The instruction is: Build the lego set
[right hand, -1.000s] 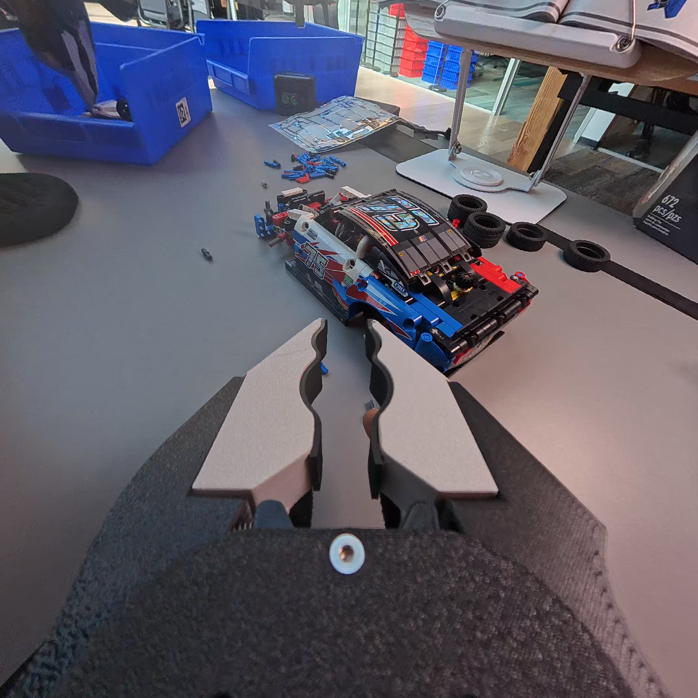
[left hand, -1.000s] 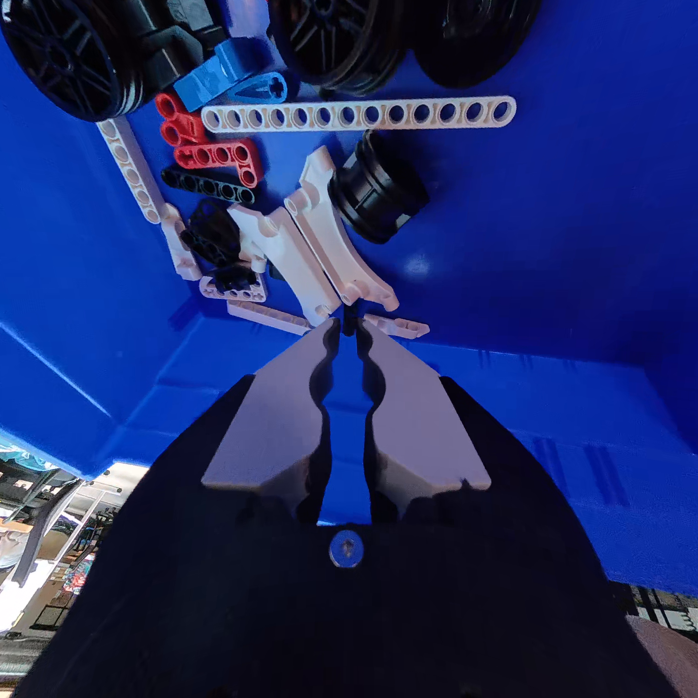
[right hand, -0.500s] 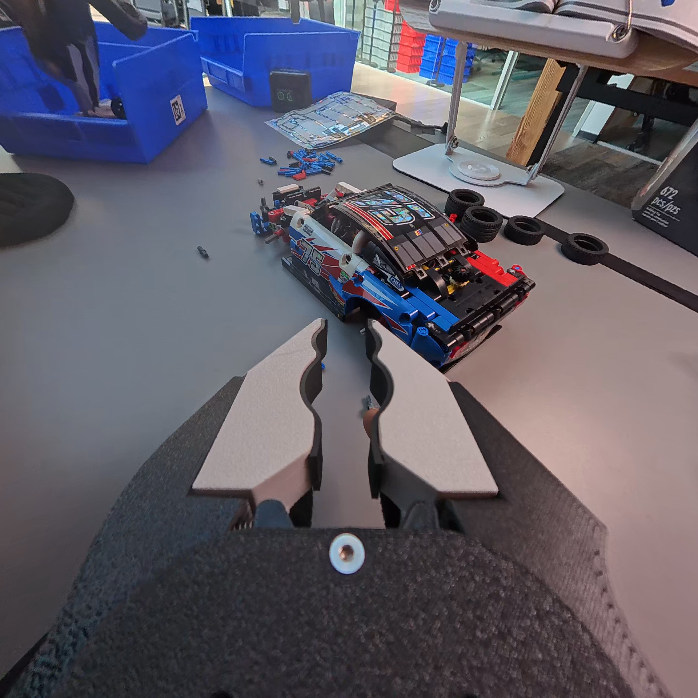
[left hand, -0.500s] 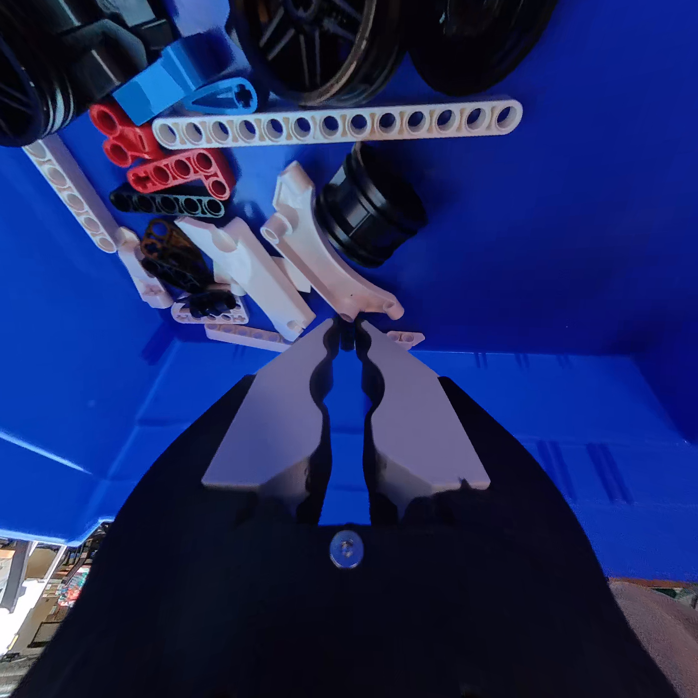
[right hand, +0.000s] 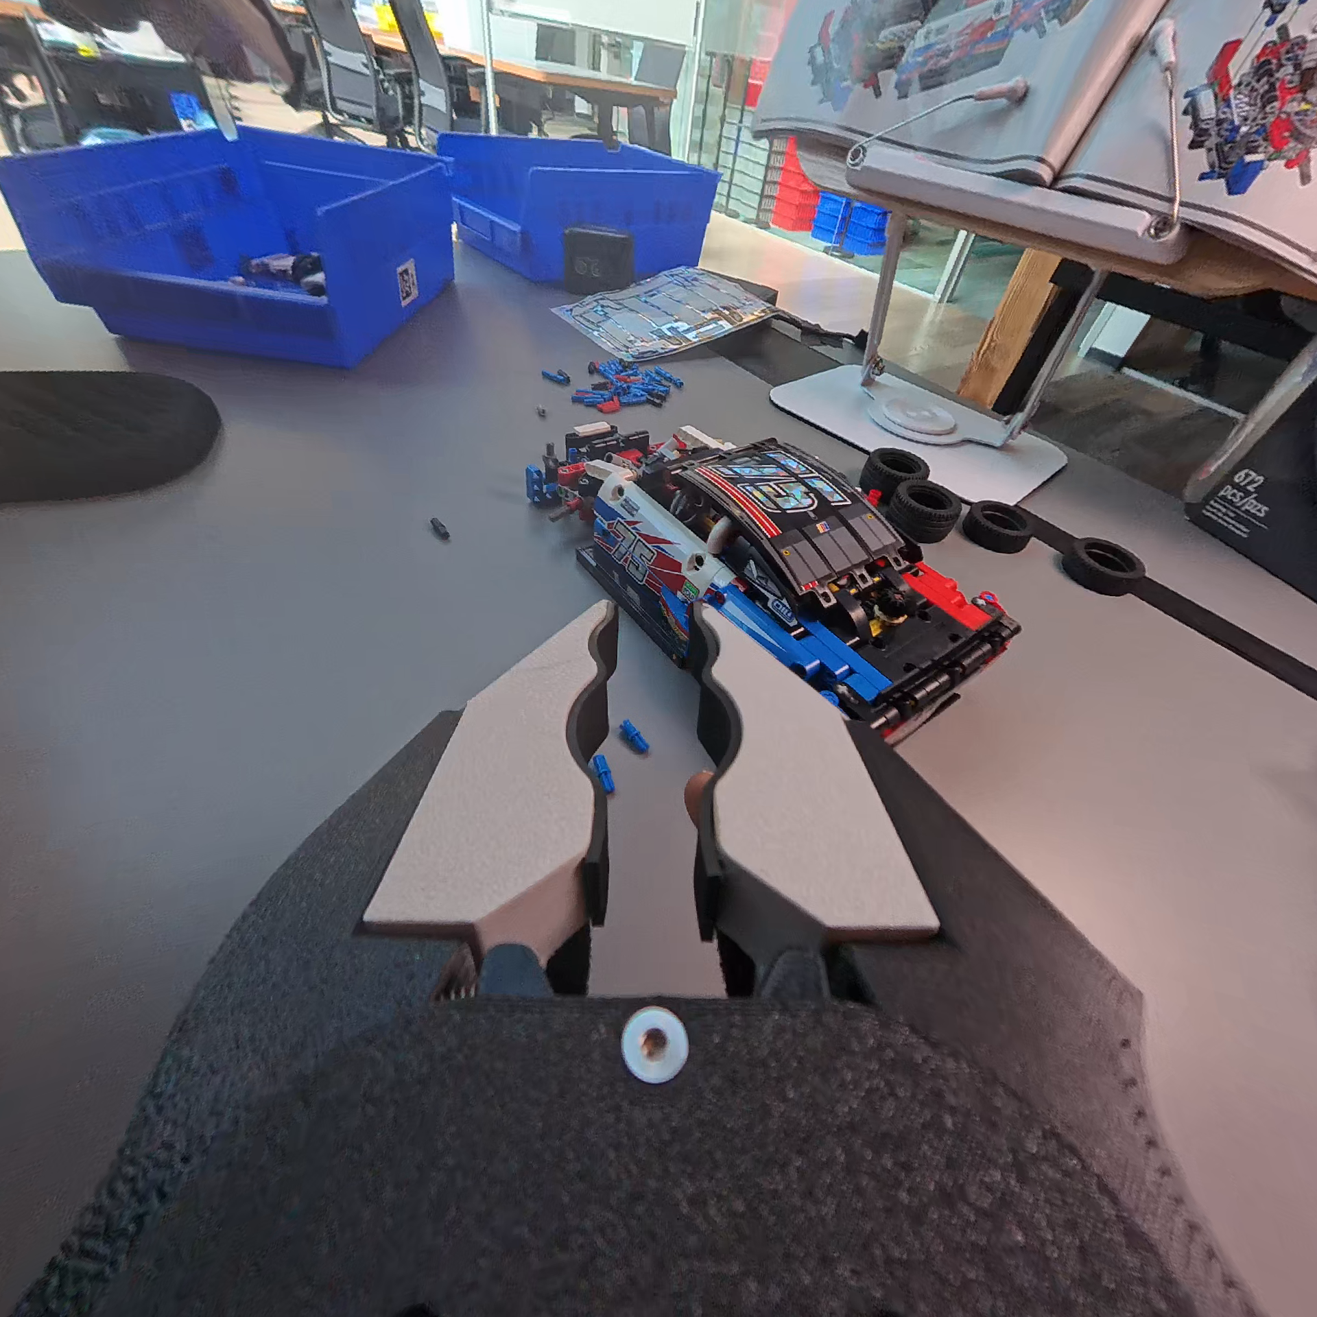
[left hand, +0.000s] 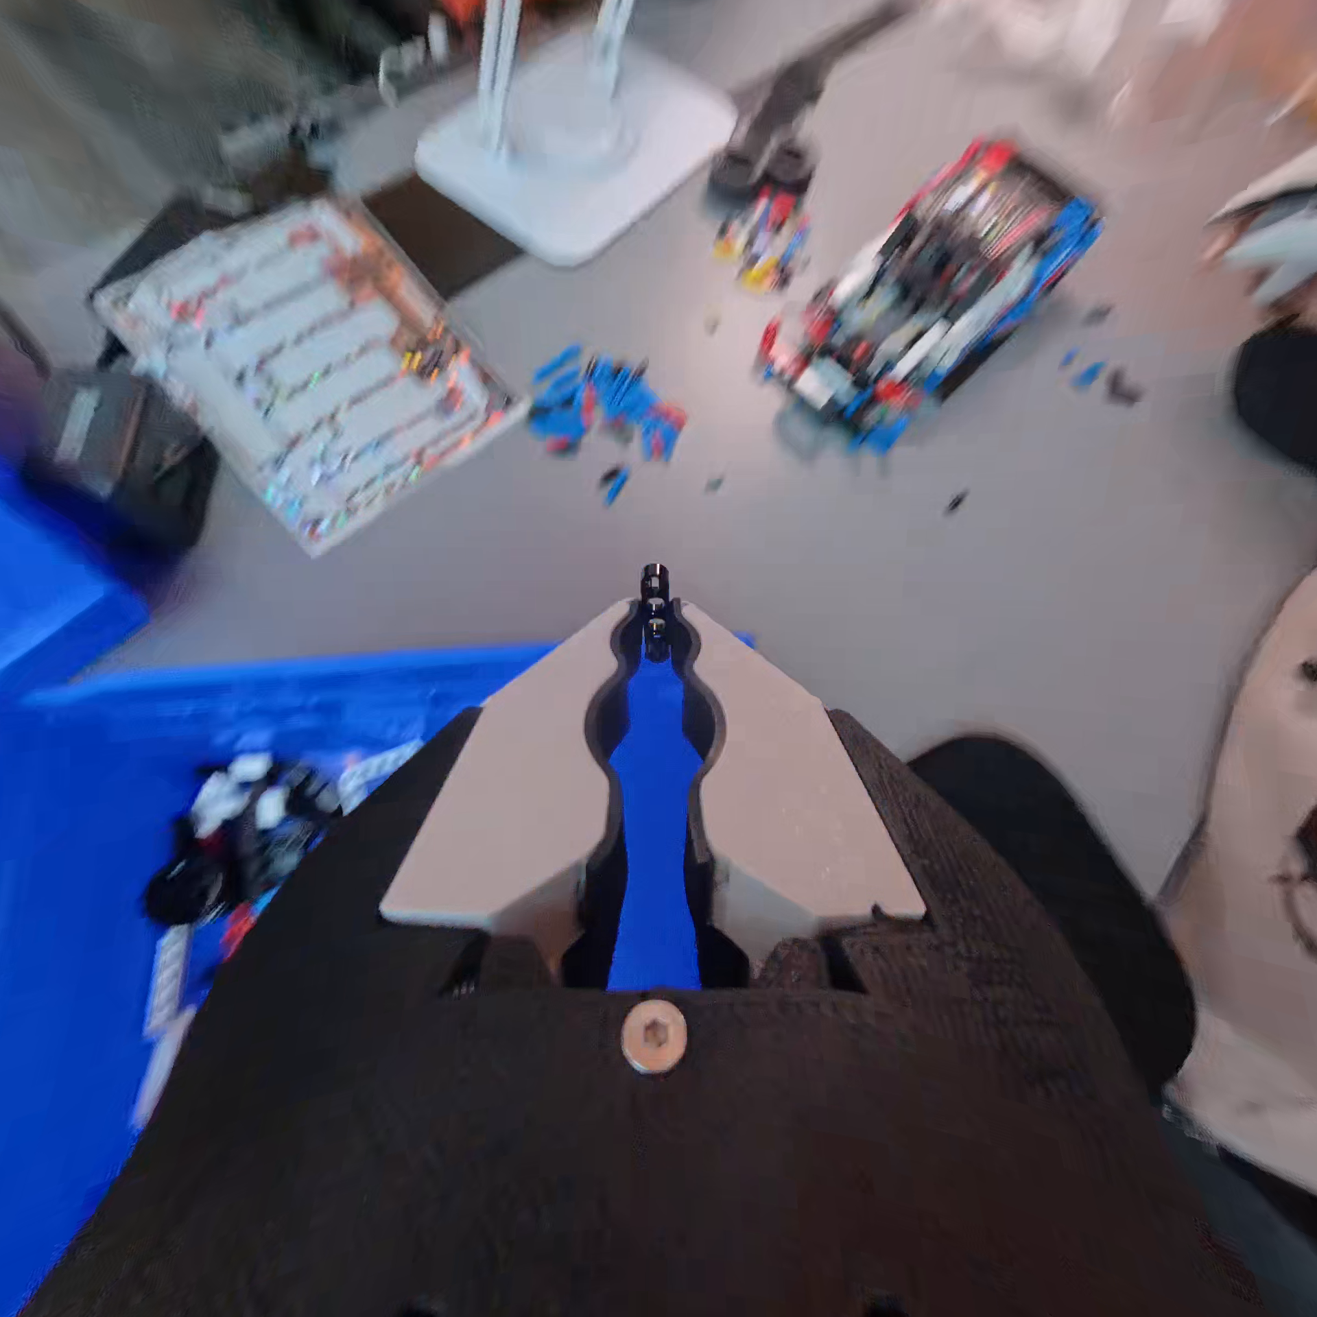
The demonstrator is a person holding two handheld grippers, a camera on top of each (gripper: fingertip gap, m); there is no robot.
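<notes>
Left gripper [left hand: 653,611] is pinched tight on a small black lego piece [left hand: 653,590], a short beam with holes whose far end sticks out past the fingertips; it hangs above the near rim of a blue bin [left hand: 299,684], where a heap of black, white and red parts [left hand: 242,834] lies on the left. That view is heavily motion-blurred. Beyond the bin, on the grey table [left hand: 819,527], sit a sticker sheet [left hand: 306,370] at far left, a scatter of blue pins [left hand: 606,410] in the middle and the partly built lego car [left hand: 933,285] at far right.

Right gripper [right hand: 654,627] hovers low over the table with its jaws apart and nothing between them; two loose blue pins [right hand: 618,752] lie on the tabletop seen through the gap. Just beyond its right finger is the car [right hand: 777,563], wheel-less, flat on the table. Four black tyres [right hand: 994,524] rest to the right of the car, near the white base of a book stand [right hand: 919,427] holding the open instruction book [right hand: 1055,85]. Two blue bins [right hand: 235,235] stand at far left
</notes>
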